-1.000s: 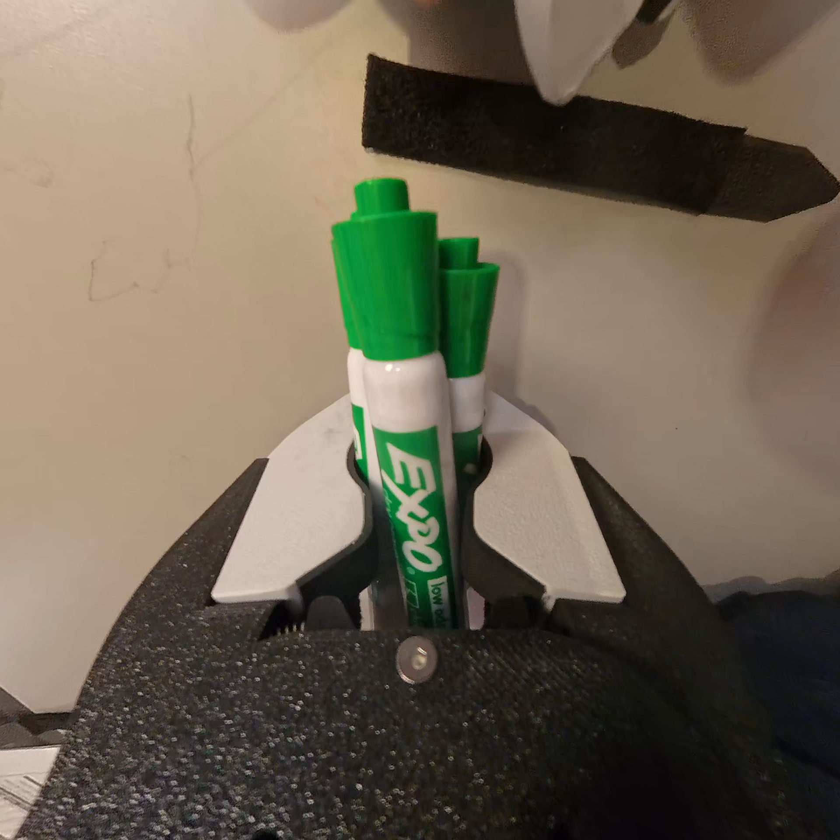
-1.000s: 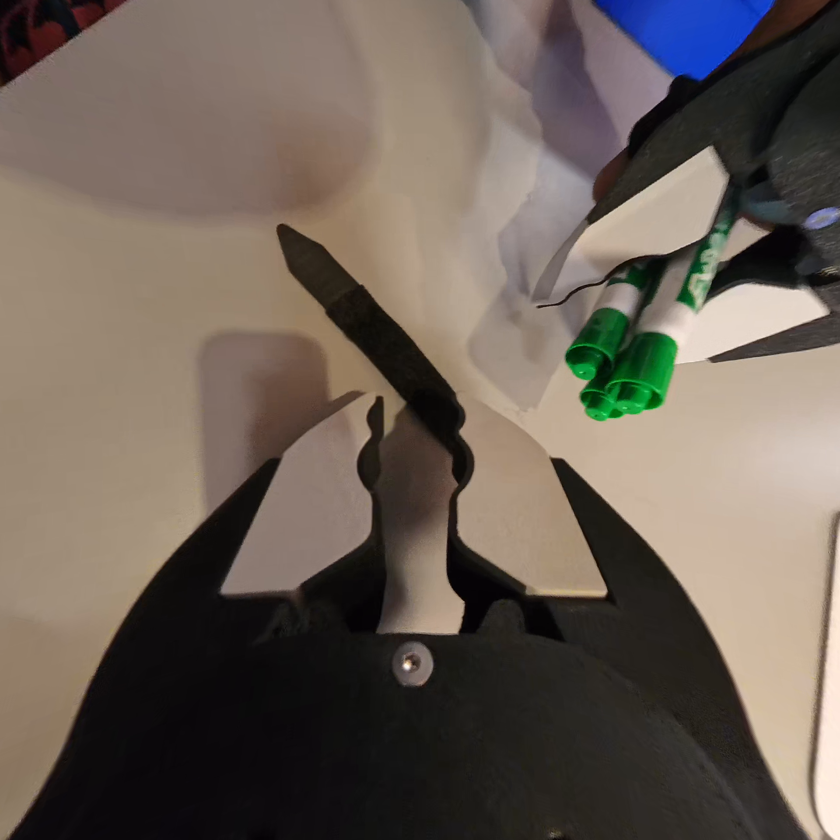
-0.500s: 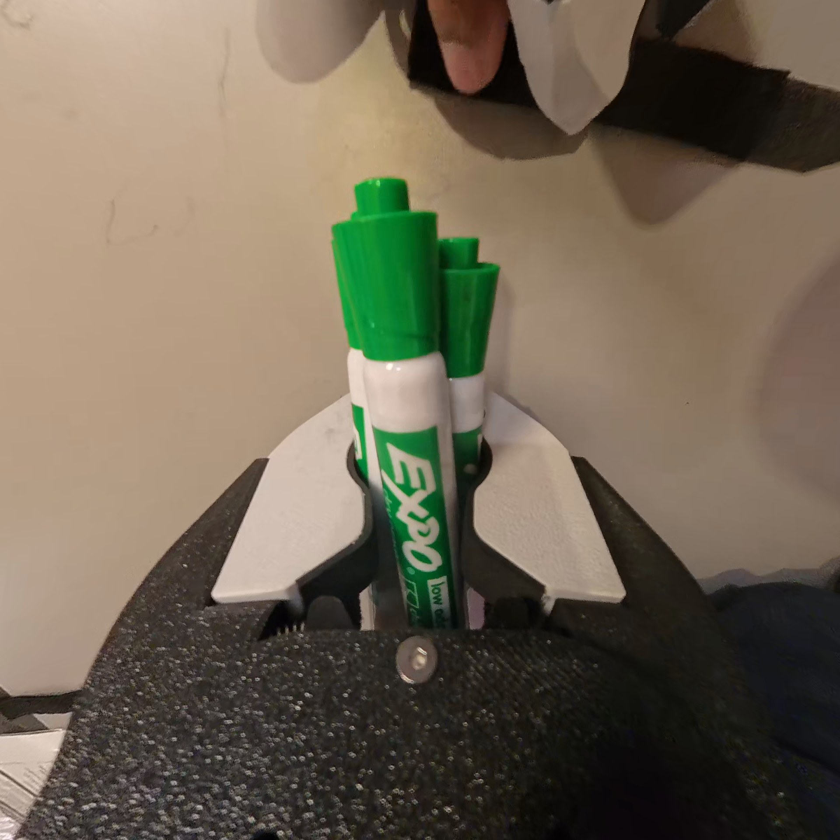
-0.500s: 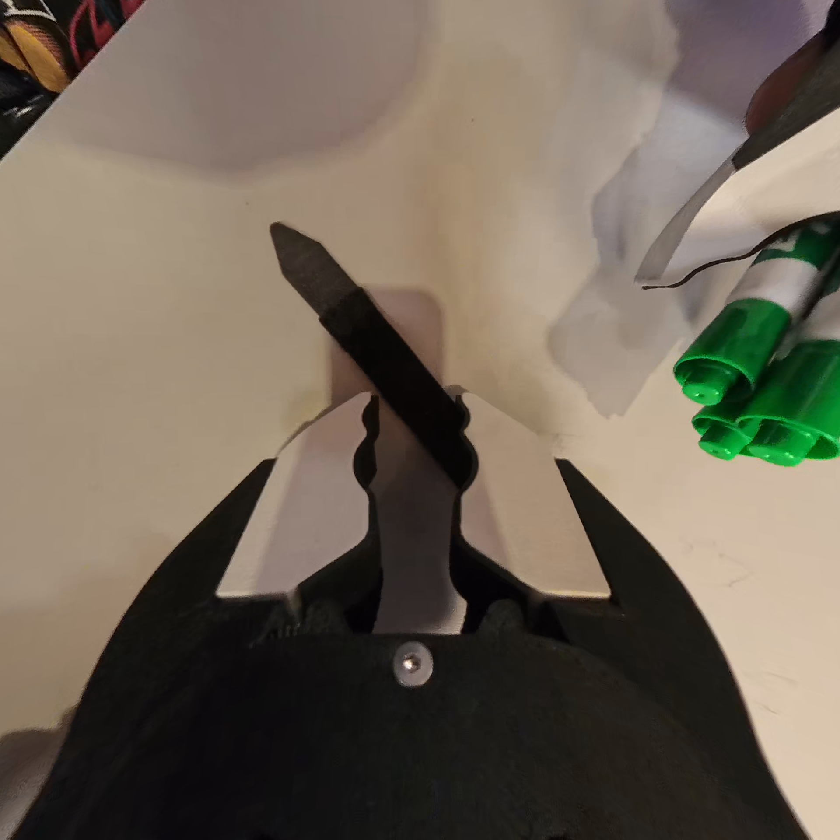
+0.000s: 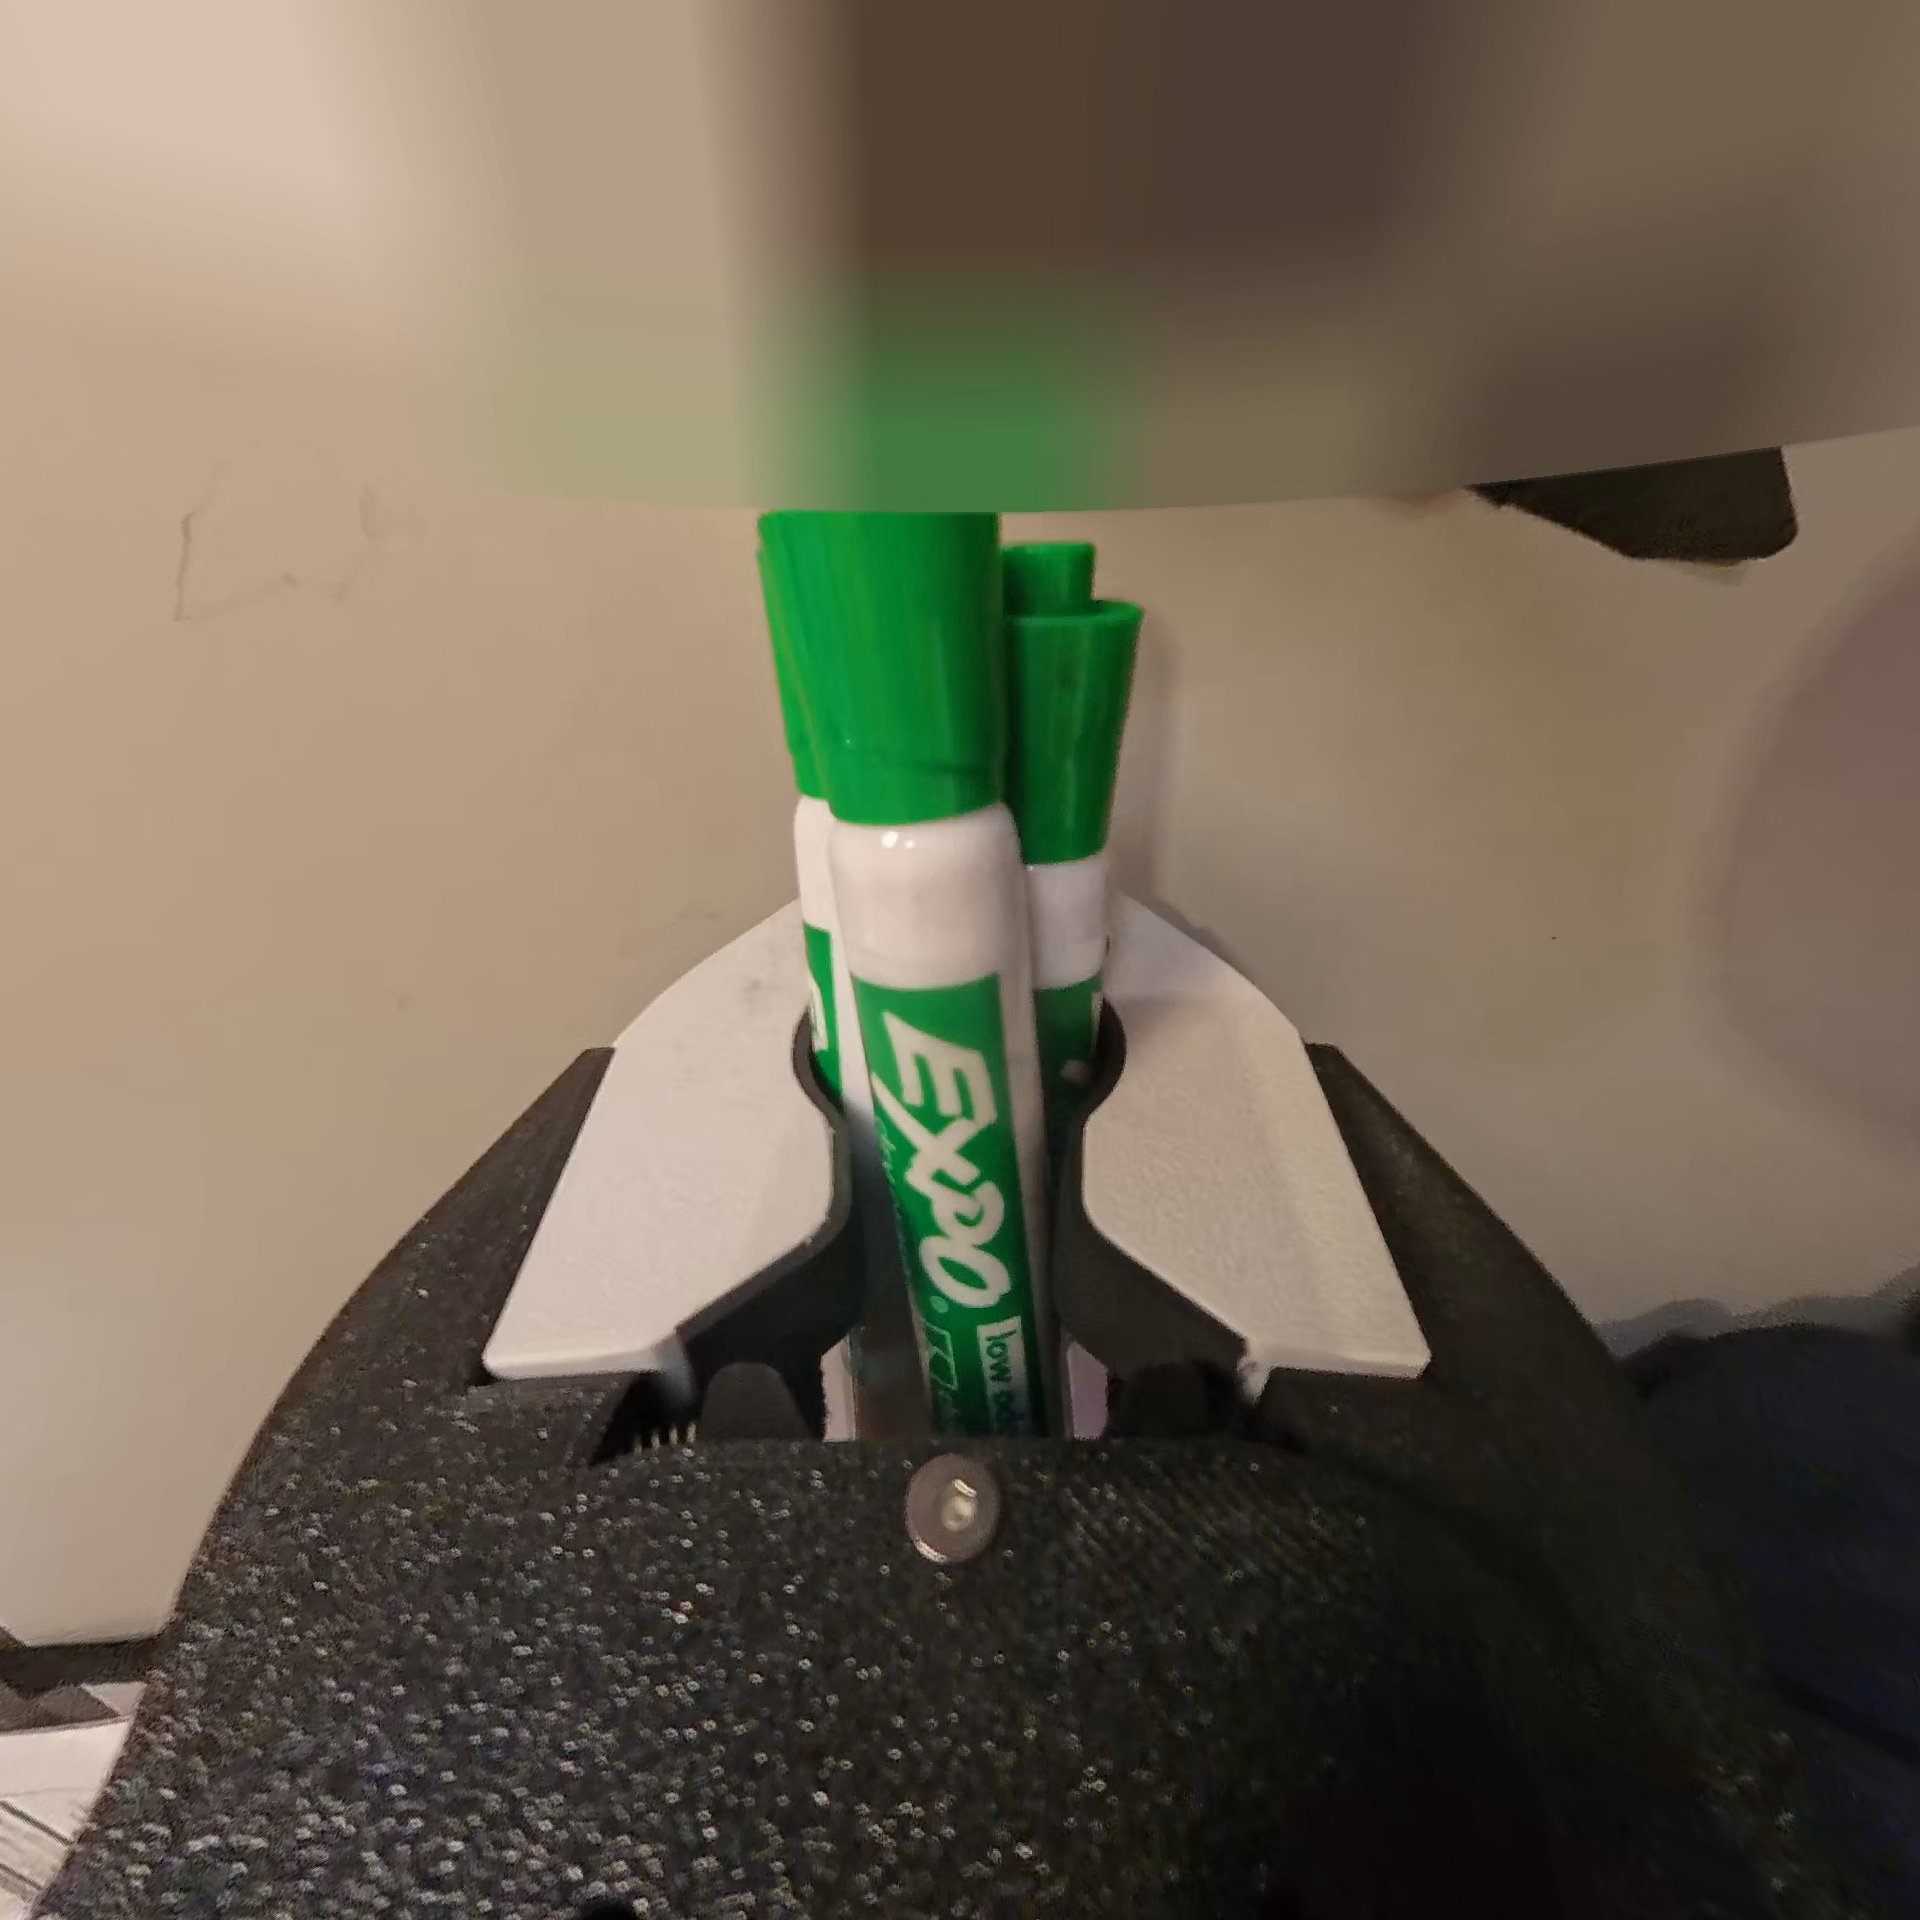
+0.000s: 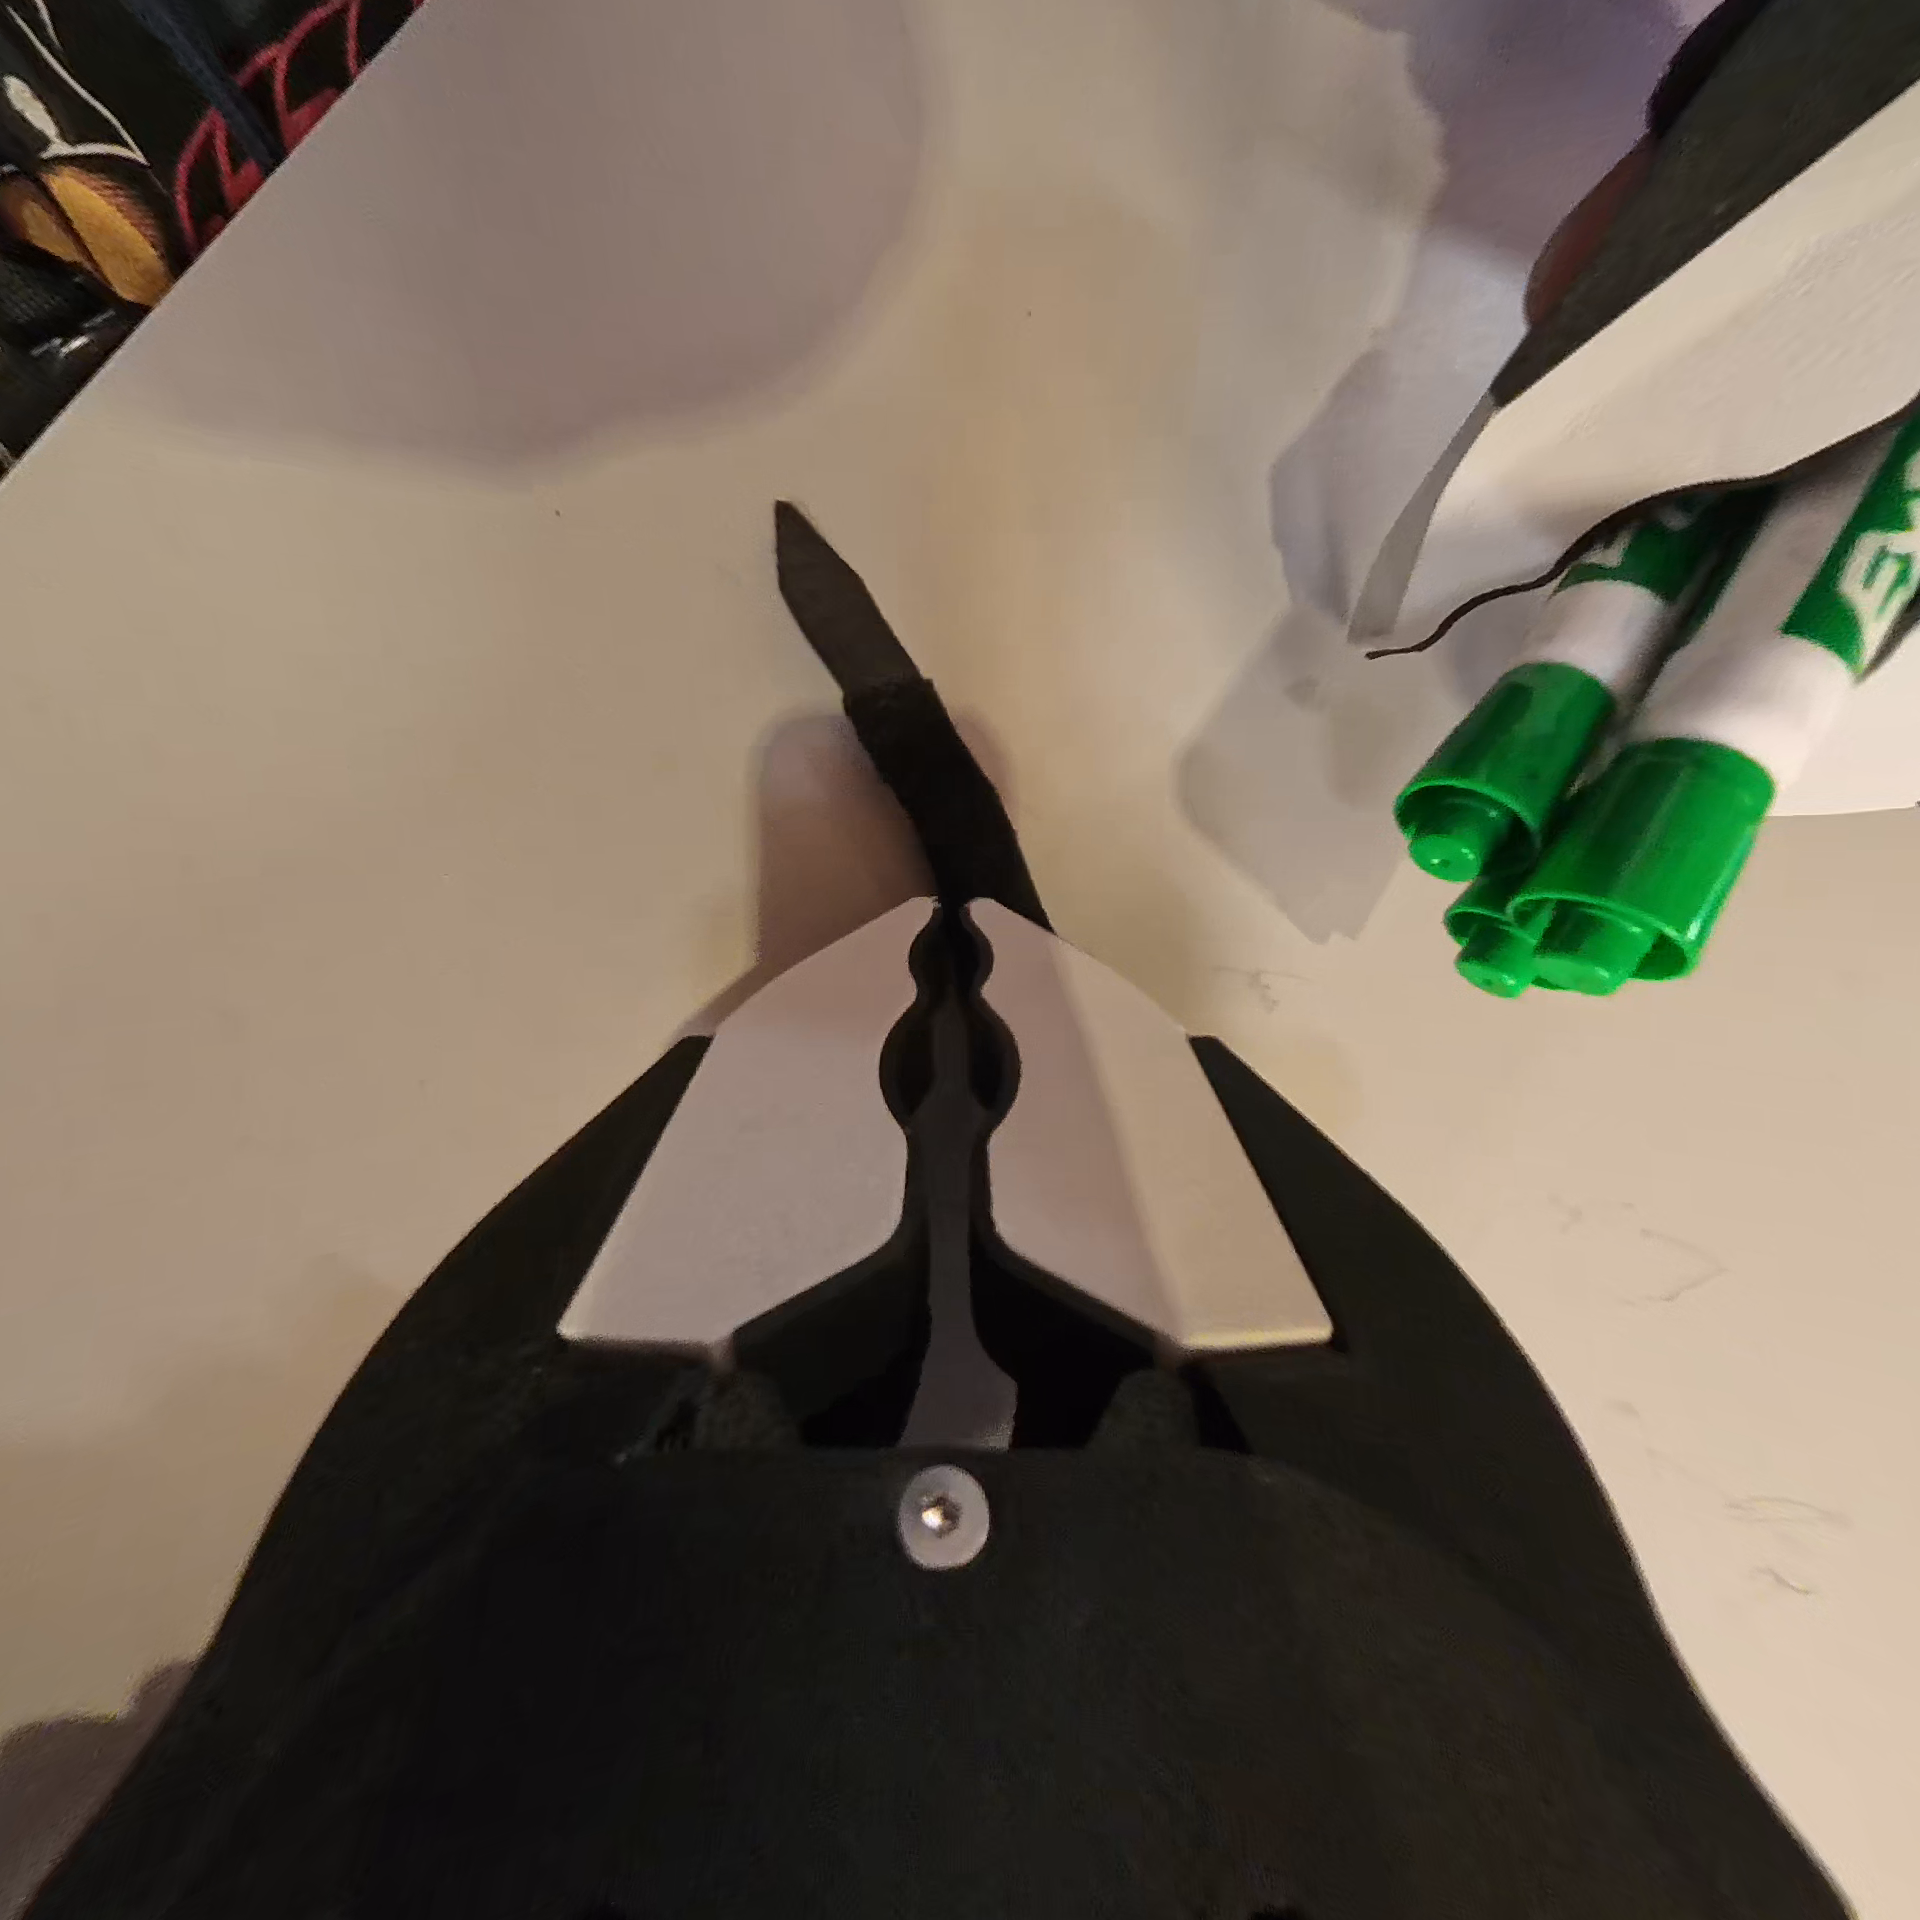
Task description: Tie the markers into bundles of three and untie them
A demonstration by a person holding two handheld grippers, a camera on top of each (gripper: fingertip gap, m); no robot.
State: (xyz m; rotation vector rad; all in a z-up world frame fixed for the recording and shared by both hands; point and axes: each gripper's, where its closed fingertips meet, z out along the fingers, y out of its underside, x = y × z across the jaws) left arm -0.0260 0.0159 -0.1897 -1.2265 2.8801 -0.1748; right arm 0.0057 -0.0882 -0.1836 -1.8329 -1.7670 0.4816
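My left claw [image 5: 956,997] is clamping three green markers [image 5: 935,1039]; my right claw [image 6: 954,914], beside them, is pinching a black strap [image 6: 914,769] on the table [image 6: 416,831].

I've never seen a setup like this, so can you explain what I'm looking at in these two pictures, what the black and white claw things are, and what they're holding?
Each picture comes from a camera mounted on a hand-held gripper, looking forward along its two white fingers. A person holds one gripper in each hand; there is no robot arm.

The left wrist view shows the left gripper clamped around three green-capped markers, which stick out ahead of it. A blurred patch covers the top of that picture.

The right wrist view shows the right gripper with its fingers closed on one end of a black strap, whose pointed far end reaches out over the pale table. The left gripper with its markers appears at the upper right of this view.
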